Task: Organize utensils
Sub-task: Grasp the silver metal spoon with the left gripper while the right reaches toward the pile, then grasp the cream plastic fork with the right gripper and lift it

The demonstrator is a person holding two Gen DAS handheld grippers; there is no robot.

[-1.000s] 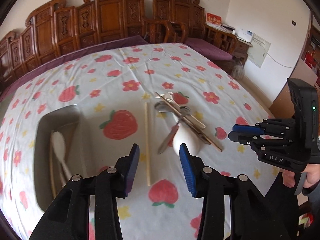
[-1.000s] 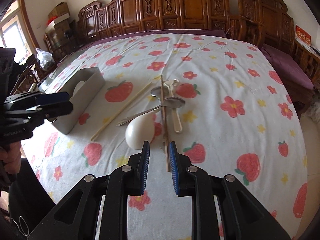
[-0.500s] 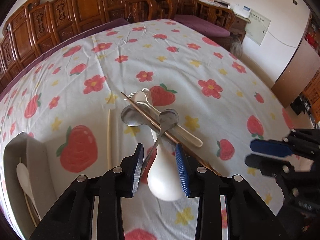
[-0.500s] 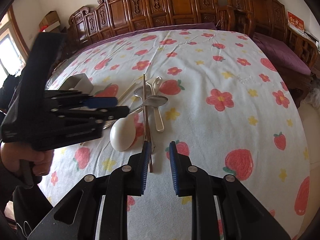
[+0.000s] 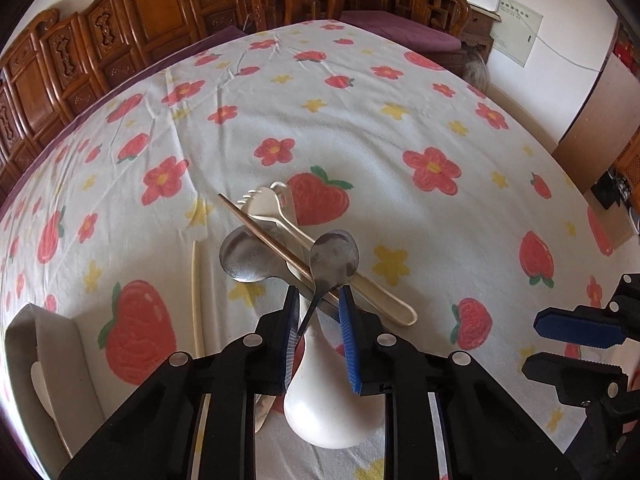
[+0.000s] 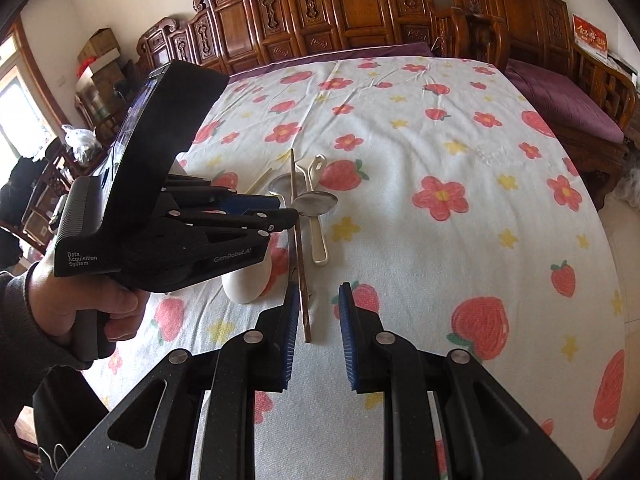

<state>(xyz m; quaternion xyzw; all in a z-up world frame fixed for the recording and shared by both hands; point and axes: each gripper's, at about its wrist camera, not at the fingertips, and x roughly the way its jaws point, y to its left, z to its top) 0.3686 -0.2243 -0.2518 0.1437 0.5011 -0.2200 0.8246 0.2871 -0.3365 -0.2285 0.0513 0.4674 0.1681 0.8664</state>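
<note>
left tool (image 5: 319,330): black, blue ribbed pads, silver screws | sleeve (image 6: 16,320): dark knit

A heap of utensils is seen on the counter: a white ceramic spoon (image 5: 332,408), bowl nearest the camera; two steel spoons (image 5: 334,258) (image 5: 244,256), the first laid on top; a brown chopstick (image 5: 276,240) crossing them; a cream plastic fork (image 5: 260,204) and spoon beneath. A pale chopstick (image 5: 196,300) lies apart, left.

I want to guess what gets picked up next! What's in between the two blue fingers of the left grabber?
In the left wrist view, the left gripper has a metal spoon's thin handle and a white ceramic spoon between its closing jaws.
</note>
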